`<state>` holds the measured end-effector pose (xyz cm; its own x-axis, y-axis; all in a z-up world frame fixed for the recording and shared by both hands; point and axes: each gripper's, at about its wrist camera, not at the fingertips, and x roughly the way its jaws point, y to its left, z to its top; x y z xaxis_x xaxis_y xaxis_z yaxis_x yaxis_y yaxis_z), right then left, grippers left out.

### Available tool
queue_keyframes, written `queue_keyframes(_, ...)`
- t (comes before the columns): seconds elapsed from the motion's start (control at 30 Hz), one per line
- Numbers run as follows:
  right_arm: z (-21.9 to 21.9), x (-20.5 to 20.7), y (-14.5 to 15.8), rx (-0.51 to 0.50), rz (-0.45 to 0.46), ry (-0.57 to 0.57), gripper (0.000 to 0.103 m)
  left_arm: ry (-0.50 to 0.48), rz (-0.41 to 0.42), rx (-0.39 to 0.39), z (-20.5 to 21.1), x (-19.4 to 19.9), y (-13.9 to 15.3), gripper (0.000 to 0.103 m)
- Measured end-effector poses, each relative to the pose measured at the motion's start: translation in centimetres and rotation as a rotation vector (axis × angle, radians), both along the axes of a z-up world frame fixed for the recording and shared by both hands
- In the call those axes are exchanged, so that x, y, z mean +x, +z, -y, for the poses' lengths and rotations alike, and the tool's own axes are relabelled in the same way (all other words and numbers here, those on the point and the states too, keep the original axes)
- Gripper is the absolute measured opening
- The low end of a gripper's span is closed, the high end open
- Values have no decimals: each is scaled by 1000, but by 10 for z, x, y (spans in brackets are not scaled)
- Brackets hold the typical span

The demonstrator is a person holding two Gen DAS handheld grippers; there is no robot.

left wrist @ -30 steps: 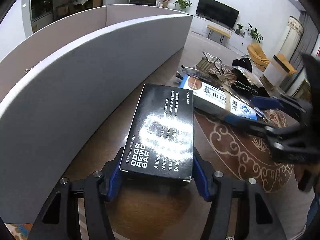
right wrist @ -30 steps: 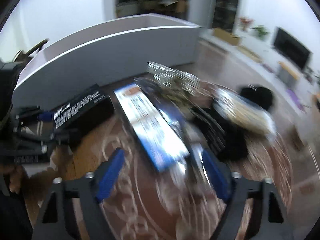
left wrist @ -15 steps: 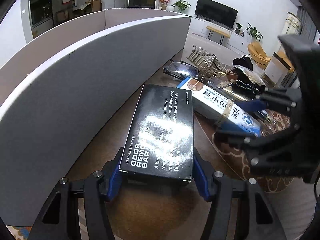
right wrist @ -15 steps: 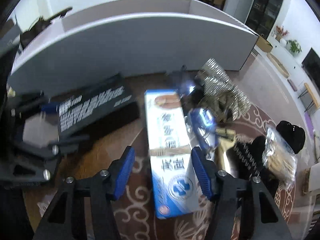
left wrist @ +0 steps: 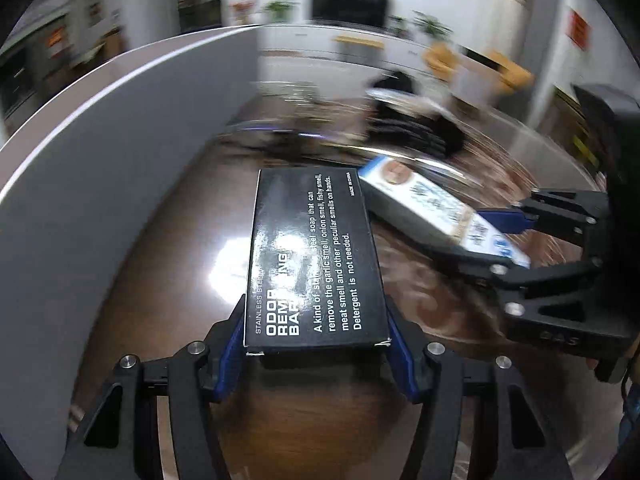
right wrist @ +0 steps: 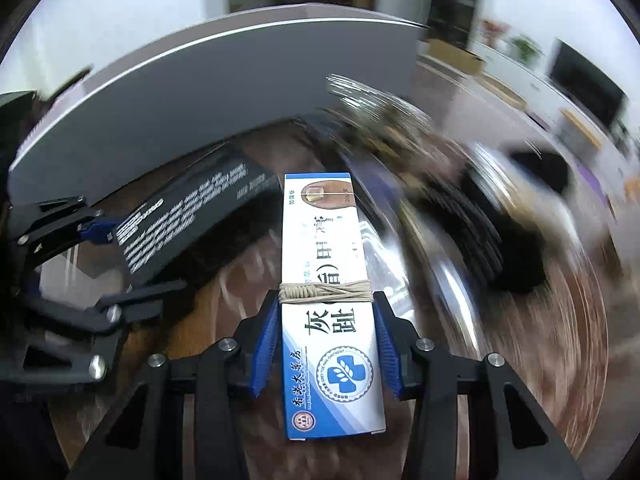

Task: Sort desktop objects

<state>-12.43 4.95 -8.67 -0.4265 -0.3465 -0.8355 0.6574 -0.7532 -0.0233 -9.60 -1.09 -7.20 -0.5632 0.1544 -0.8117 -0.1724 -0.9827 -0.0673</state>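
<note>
Collision threatens: left gripper (left wrist: 316,344) clamps the black box (left wrist: 314,256), right gripper (right wrist: 326,344), just closing, seemingly pinches the ointment carton (right wrist: 328,288), near each other

Black boxes: we count one (left wrist: 316,256).
White-and-blue boxes: we count one (right wrist: 330,308), with one string band (right wrist: 326,293) tied around it.
Grippers: we count two, the left gripper (left wrist: 316,354) and the right gripper (right wrist: 326,350).
Grey partitions: we count one (right wrist: 224,84).
Other desk items: too blurred for us to count.
</note>
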Motion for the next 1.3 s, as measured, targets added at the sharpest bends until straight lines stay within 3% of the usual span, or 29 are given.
queue_keyframes(0.1,-55,38,-2,0,-30,-108,45,-128,6,20,-26,11,1,59)
queue_keyframes(0.17,-95,63,-3,-6,-45,-201,45,-164,6,6,-40,17,2,60)
queue_keyframes(0.27,-135,85,-2,-11,-68,-329,49,-159,9,-14,-49,18,0,78)
queue_keyframes(0.33,-147,83,3,-15,-71,-380,74,-154,14,-55,-55,18,-4,91)
queue_keyframes(0.37,-152,81,4,-11,-74,-399,78,-156,9,-87,-57,18,-5,93)
queue_keyframes(0.47,-152,76,6,-18,-78,-421,79,-139,19,-85,-54,14,-8,103)
queue_keyframes(0.53,-153,74,7,-25,-65,-436,87,-116,26,-74,-49,11,-9,103)
queue_keyframes(0.8,-143,73,1,-25,-32,-452,103,-107,18,-71,-45,14,-10,103)
queue_keyframes(1.3,-143,72,1,-26,-28,-455,103,-111,16,-68,-46,14,-9,103)
